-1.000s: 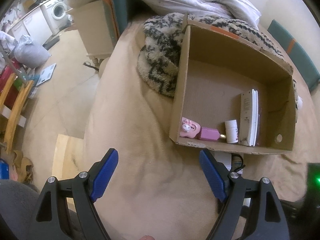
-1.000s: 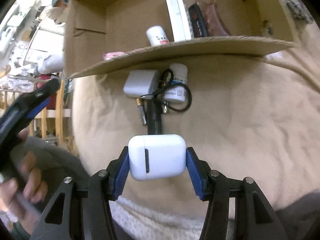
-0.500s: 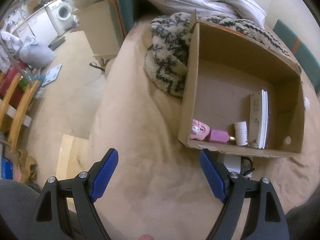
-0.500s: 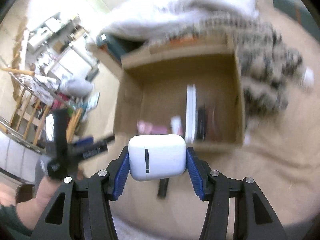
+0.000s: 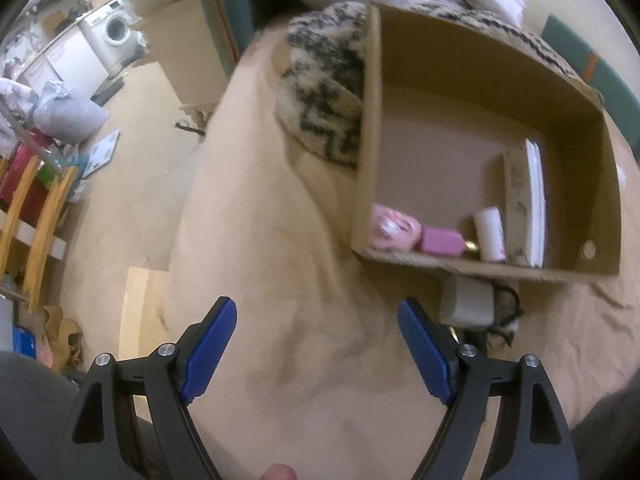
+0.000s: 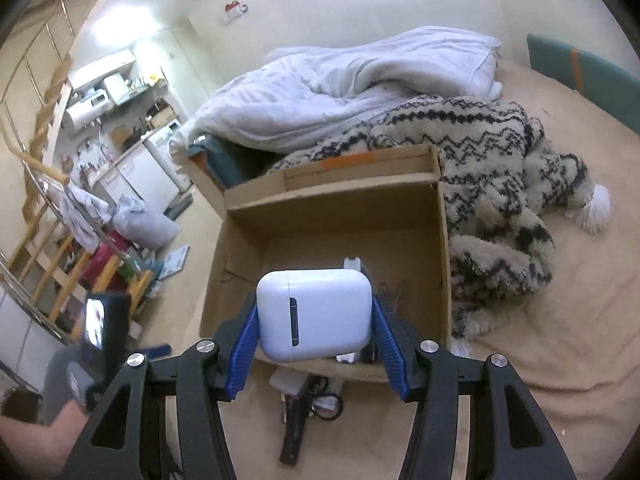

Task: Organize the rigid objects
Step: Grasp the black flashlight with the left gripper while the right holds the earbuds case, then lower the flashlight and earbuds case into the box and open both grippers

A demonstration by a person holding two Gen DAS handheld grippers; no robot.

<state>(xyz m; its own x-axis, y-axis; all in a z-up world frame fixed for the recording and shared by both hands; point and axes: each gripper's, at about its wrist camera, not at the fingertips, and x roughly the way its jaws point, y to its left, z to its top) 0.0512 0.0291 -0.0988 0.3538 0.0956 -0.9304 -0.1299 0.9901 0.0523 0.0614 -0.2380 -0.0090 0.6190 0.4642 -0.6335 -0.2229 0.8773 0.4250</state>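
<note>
My right gripper (image 6: pixel 315 322) is shut on a white earbud case (image 6: pixel 314 314), held in the air in front of an open cardboard box (image 6: pixel 436 236) on the bed. In the left wrist view the box (image 5: pixel 472 60) holds a pink toy (image 5: pixel 390 230), a pink block (image 5: pixel 440 240), a small white bottle (image 5: pixel 490 232) and a flat white device (image 5: pixel 534 204) along its near wall. My left gripper (image 5: pixel 316 344) hangs open over the beige bedcover, empty, left of the box's front corner. A white adapter (image 5: pixel 468 302) with a black cable lies outside the box.
A black-and-cream knitted blanket (image 6: pixel 500 184) and a white duvet (image 6: pixel 340 88) lie behind and beside the box. A black stick-shaped item (image 6: pixel 294 432) and cable lie on the bedcover near the box front. The bed's left edge drops to the floor (image 5: pixel 120 184).
My right gripper rose and tilted up with the earbud case, from low on the bedcover to in front of the box, whose inside now shows. The left gripper stayed about where it was.
</note>
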